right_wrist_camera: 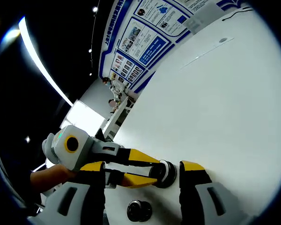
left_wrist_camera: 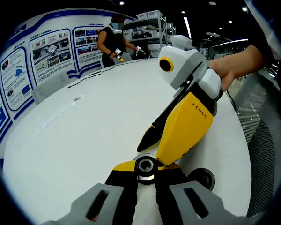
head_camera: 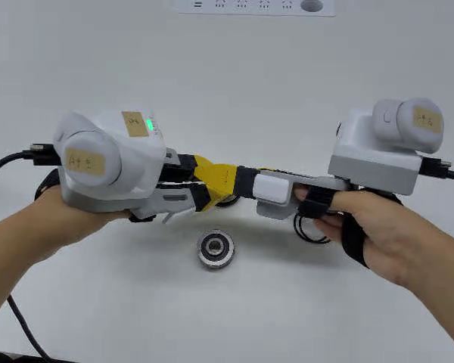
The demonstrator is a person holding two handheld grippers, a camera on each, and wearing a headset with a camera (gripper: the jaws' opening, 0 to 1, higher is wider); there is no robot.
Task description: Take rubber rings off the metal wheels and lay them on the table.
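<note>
While the left claw pinches a small metal wheel between its narrow-set tips, the right claw stands wide. Its two yellow tips sit on either side of that same wheel and of the left claw's jaws. One right tip is just beside the wheel's rim, but I cannot tell whether it touches.

In the head view the two claws meet nose to nose above the white tabletop, with the held wheel lifted off it. A second wheel, dark-rimmed, lies flat on the tabletop just below the meeting point, on the person's side. Thin black rubber rings lie on the tabletop beside the fingers of the right hand. The left hand grips its tool from beneath.
</note>
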